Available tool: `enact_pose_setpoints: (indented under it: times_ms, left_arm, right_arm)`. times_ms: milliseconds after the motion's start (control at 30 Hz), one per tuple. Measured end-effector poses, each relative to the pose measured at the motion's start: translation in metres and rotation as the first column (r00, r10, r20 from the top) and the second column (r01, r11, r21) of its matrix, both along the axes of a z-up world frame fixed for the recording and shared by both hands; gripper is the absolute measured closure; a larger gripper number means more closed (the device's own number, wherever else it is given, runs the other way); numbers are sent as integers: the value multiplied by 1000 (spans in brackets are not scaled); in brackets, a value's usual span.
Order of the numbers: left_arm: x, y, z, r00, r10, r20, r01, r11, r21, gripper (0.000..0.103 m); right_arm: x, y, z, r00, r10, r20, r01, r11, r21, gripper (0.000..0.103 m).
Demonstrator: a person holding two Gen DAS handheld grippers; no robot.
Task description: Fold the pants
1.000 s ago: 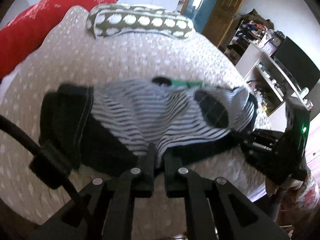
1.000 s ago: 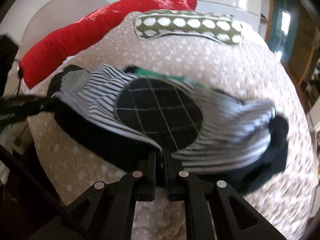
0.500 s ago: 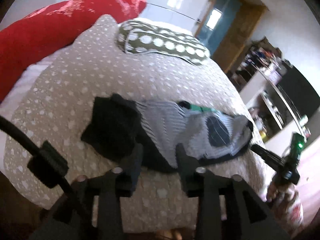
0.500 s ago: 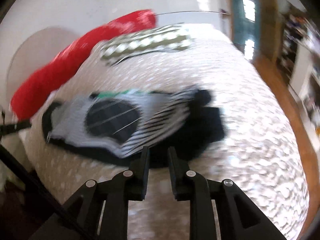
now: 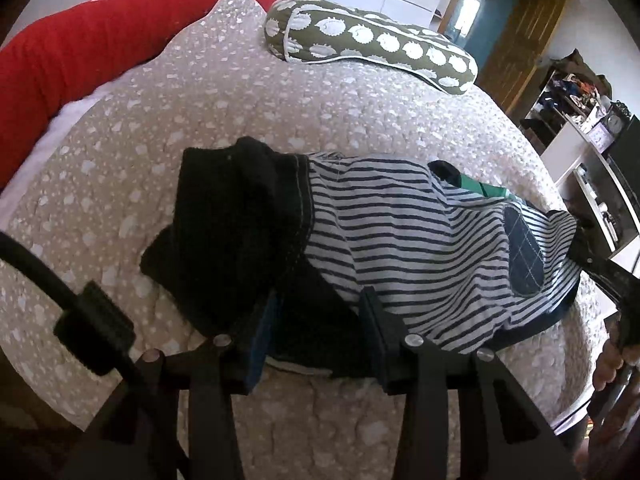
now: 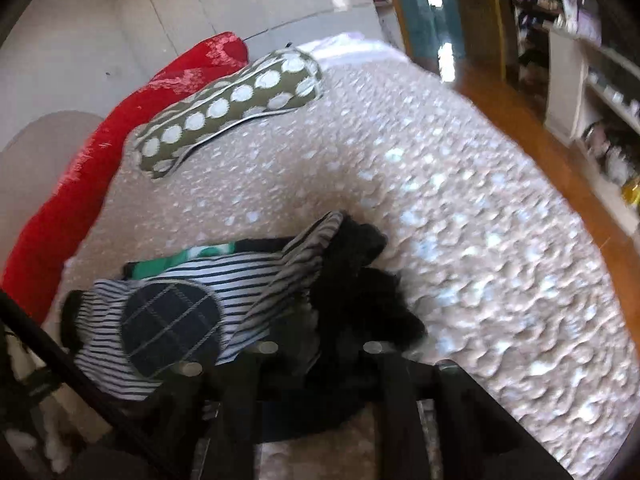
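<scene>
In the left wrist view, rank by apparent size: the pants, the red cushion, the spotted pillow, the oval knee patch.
1. pants, though nearest the camera
2. red cushion, partly cut off
3. spotted pillow
4. oval knee patch

Left hand-held gripper [image 5: 320, 320] jaws apart, right hand-held gripper [image 6: 316, 364] closing

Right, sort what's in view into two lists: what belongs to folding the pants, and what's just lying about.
Part of the job:
- pants, black with striped lining, bunched on the bedspread
- left gripper, open over the pants' near edge
- right gripper, jaws closing, too blurred to tell a grip

Just lying about:
- red bolster
- spotted olive pillow
- cluttered shelves
</scene>
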State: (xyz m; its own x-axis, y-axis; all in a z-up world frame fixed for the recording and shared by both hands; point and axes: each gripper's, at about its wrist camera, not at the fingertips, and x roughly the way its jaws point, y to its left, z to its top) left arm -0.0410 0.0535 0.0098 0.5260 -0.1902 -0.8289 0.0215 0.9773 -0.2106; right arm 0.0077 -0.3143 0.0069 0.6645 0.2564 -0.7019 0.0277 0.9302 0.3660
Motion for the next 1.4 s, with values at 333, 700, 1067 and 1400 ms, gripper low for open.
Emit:
enact_pose_setpoints:
  times_ms: [333,700,1067,1400]
  left_arm:
    - [-1,-4,-4,1000,5,6,-5,1000,13,62]
    - [-23,0,35,999,-8,51,14,994,-108,62]
    - [10,-78,75,976,-214,48,219,964,-154,57]
    - [91,-224,70,893,-449,-34,441,887,-136,52]
  right_arm:
    - [-35,-50,-10,992,-122,-23,124,991,58,82]
    - [-55,-73,-11,979,-203,0,200,962,188,48]
    - [-39,-50,-32,985,-172,1,168,962,214,40]
    - [-36,-49,-40,986,-157,65,137,961,239,38]
